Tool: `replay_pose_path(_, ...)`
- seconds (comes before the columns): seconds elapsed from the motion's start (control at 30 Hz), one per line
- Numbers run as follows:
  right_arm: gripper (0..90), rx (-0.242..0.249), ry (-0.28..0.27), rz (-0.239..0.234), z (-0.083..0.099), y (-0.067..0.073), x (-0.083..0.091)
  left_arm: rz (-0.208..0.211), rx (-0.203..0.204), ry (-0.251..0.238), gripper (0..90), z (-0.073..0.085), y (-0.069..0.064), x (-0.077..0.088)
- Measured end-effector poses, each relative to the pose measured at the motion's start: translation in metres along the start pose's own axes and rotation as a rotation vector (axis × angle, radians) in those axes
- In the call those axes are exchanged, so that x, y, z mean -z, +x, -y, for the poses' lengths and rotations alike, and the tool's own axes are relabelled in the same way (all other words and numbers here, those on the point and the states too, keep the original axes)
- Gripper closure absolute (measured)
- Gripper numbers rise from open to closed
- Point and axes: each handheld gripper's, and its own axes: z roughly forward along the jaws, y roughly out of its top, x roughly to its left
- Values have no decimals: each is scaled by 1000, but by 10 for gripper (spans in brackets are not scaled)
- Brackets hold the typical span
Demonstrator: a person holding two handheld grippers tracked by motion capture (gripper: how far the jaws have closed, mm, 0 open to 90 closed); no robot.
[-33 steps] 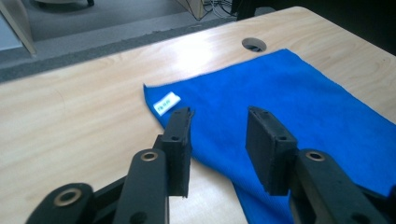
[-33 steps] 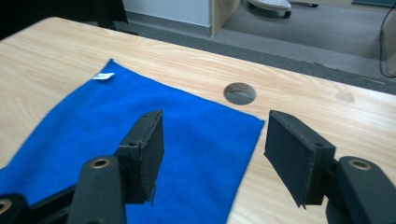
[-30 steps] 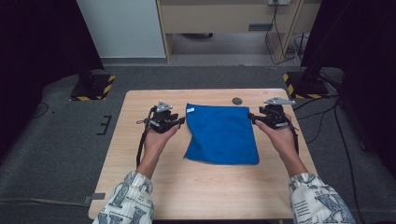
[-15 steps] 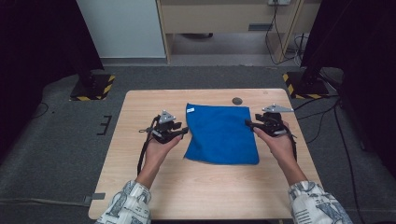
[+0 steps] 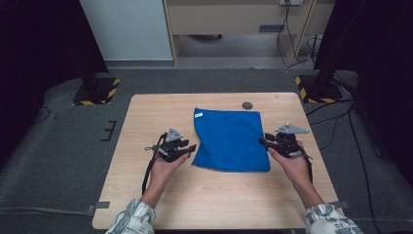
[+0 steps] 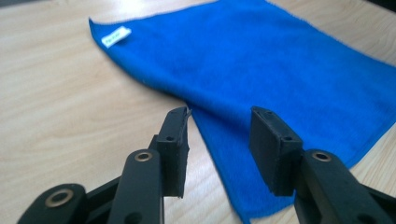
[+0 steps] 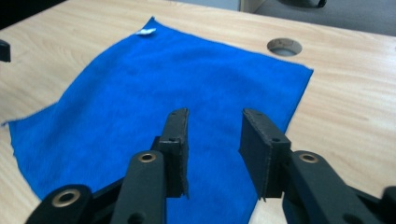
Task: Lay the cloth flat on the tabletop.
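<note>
1. While the person holds a gripper in each hand low over the table [image 5: 146, 204], the left gripper [image 5: 191, 148] sits at the left edge of the blue cloth [image 5: 230, 139], near its near-left corner. Its jaws stand apart, with that edge of the cloth running between them in the left gripper view; the pads do not press on it.
2. The right gripper [image 5: 263, 142] is at the opposite edge of the cloth, toward the near-right corner. Its jaws have just been closing, yet a gap shows between them in the right gripper view, with cloth below and nothing clamped.
3. The blue cloth lies flat in the middle of the table, between the two grippers, with a small white label [image 5: 198, 115] at its far-left corner.
4. Just beyond the cloth's far-right corner there is a round hole [image 5: 247, 105] in the tabletop.
5. Around the table lies grey floor, with yellow-and-black striped stand bases [image 5: 100, 92] at the far left and far right.
</note>
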Motion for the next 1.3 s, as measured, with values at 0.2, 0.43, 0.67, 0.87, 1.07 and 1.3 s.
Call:
replay_pose_path(0.2, 657, 20, 17, -16, 20, 9, 5, 2, -8, 28, 583, 11, -1, -4)
replay_pose_path(0.43, 642, 27, 32, -20, 40, 12, 13, 12, -40, 77, 587, 22, -6, -11)
replay_pose_path(0.67, 546, 20, 59, -8, 50, 11, 14, 21, -28, 102, 567, 30, -12, -18)
replay_pose_path(0.87, 494, 12, 89, -12, 55, 15, 15, 5, -80, 136, 562, 34, -20, -25)
replay_pose_path(1.07, 492, 17, 110, -10, 59, 15, 14, 4, -111, 141, 705, 34, -24, -24)
replay_pose_path(1.3, 505, 19, 185, 4, 67, 17, 5, 21, -121, 150, 834, 33, -27, -24)
